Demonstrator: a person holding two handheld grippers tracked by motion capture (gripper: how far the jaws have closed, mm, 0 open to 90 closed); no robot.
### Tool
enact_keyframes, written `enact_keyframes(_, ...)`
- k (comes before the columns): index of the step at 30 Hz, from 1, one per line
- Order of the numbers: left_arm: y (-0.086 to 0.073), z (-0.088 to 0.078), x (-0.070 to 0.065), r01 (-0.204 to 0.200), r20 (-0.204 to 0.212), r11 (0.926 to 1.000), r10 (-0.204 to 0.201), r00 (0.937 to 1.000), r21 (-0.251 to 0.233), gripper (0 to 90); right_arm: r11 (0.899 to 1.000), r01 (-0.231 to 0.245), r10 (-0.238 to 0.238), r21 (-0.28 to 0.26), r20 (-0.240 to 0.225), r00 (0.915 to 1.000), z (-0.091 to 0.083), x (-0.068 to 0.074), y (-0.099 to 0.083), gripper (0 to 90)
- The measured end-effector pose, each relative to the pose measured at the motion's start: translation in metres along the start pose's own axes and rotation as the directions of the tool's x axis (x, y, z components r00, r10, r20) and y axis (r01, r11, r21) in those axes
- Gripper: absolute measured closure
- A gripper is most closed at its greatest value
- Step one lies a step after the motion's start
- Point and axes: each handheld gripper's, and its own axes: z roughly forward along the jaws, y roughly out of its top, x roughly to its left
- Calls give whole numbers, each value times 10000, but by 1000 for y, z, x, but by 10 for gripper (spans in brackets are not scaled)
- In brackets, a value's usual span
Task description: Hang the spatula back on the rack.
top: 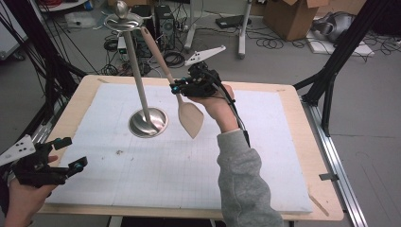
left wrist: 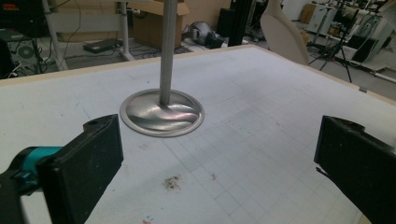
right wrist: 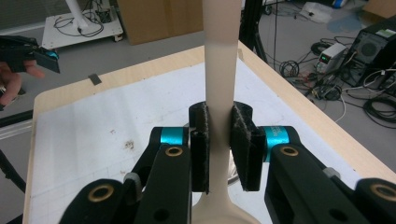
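One spatula (top: 182, 101) clamped at its neck by right gripper (top: 178, 88), long axis tilted, handle tip up beside stand (top: 142, 85) top ring; left gripper (top: 66, 156) open, idle, well apart.

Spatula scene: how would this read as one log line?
right gripper: shut on spatula, lifted | left gripper: open | stand: upright

No text, label, brand, number or sign can be read on anything here

A beige spatula (top: 182, 99) is clamped by its handle between the right gripper (top: 176, 88) jaws. Its flat blade is hung below them, handle tilted upward
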Motion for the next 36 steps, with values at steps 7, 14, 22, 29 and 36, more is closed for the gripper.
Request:
enact_keyframes(7, 1, 0, -2, 8, 115, 10000, -7, 9999, -71, 17, 10000, -86, 85, -28, -144, 9999, 16, 0, 1, 786)
enact_keyframes(14, 3, -3, -3, 36, 150, 9997, -32, 9999, -236, 17, 9998, -169, 164, -127, -373, 9992, 26, -1, 2, 785)
enact_keyframes(22, 3, -3, -3, 33, 129, 9998, -30, 9999, -220, 17, 9998, -159, 154, -108, -423, 9990, 36, -1, 4, 784)
enact_keyframes(29, 2, -4, -2, 42, 90, 9998, -40, 10000, -178, 17, 9994, -169, 157, -303, -402, 9991, 46, -1, 4, 783)
enact_keyframes(36, 2, -4, -2, 61, 78, 9998, -59, 10000, -199, 17, 9989, -156, 138, -442, -409, 9991, 53, 0, 5, 782)
